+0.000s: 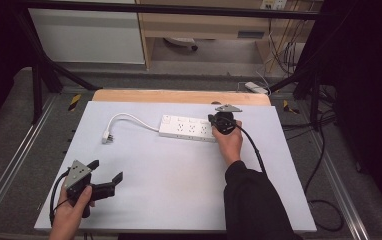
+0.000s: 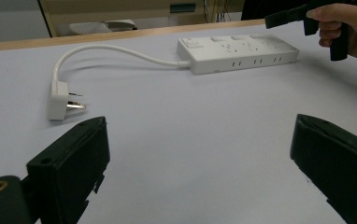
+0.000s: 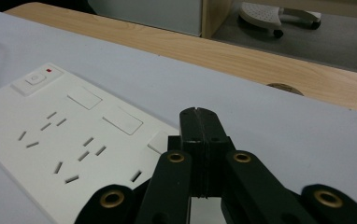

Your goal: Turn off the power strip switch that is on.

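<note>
Strip: white plastic power strip (image 1: 187, 128) lies mid-table, far side, its white plug (image 2: 59, 101) loose on the grey mat. My right gripper (image 3: 199, 122), jaws pressed together, sits over its near end, likely to steady it; left gripper (image 1: 106, 170) waits spread, empty

Left gripper (image 1: 108, 171) agape, right gripper (image 3: 198, 122) pinched closed.

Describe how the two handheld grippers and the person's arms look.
Both grippers are black, each with two blocky fingers and a grey three-cornered plate on top. The left gripper trails a black cable, as does the right gripper. Brass-coloured rings dot the right gripper's linkage. The right arm wears a black sleeve; the left forearm is bare.
</note>
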`<state>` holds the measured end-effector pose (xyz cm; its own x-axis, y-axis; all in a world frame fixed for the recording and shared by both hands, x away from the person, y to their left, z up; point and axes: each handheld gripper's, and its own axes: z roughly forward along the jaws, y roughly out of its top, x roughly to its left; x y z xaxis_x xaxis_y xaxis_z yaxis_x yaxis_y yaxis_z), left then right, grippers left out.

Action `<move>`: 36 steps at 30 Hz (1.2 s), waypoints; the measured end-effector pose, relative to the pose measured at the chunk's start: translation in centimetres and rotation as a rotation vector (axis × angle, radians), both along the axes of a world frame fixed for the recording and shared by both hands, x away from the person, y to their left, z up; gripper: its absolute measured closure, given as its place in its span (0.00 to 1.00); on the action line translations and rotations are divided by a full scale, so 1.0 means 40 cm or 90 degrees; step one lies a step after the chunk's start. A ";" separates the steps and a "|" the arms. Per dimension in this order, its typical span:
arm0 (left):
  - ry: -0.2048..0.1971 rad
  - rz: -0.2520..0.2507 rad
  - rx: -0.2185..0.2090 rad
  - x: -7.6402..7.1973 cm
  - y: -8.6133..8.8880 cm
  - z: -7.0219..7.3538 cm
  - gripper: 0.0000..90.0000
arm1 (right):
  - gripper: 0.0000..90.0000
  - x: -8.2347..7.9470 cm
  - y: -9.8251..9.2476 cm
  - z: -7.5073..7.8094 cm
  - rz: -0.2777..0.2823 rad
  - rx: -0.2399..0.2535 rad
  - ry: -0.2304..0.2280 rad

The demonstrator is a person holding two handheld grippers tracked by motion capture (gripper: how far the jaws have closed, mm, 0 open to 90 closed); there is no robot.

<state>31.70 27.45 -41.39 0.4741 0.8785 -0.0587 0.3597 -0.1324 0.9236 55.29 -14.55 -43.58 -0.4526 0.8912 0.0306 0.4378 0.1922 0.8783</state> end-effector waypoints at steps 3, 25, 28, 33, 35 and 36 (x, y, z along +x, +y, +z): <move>0.000 0.001 -0.001 0.001 0.000 -0.001 0.06 | 1.00 -0.002 -0.002 0.009 0.003 0.000 -0.003; -0.001 0.002 0.001 0.000 -0.002 -0.001 0.06 | 1.00 -0.035 -0.027 0.065 0.017 0.022 -0.013; 0.000 0.002 0.001 0.000 -0.002 -0.002 0.06 | 1.00 -0.040 -0.036 0.068 0.016 0.027 -0.011; 0.000 0.003 0.001 0.000 0.000 -0.002 0.06 | 1.00 -0.048 -0.054 0.075 0.013 0.033 -0.010; -0.002 0.002 0.001 0.000 -0.001 -0.002 0.06 | 1.00 -0.051 -0.061 0.080 0.013 0.033 -0.012; -0.002 0.001 0.000 0.000 -0.001 -0.001 0.06 | 1.00 -0.053 -0.064 0.084 0.014 0.033 -0.013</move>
<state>31.69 27.41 -41.44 0.4724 0.8795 -0.0576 0.3565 -0.1309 0.9251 53.19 -17.11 -40.23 -0.4730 0.8786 0.0664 0.4152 0.1558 0.8963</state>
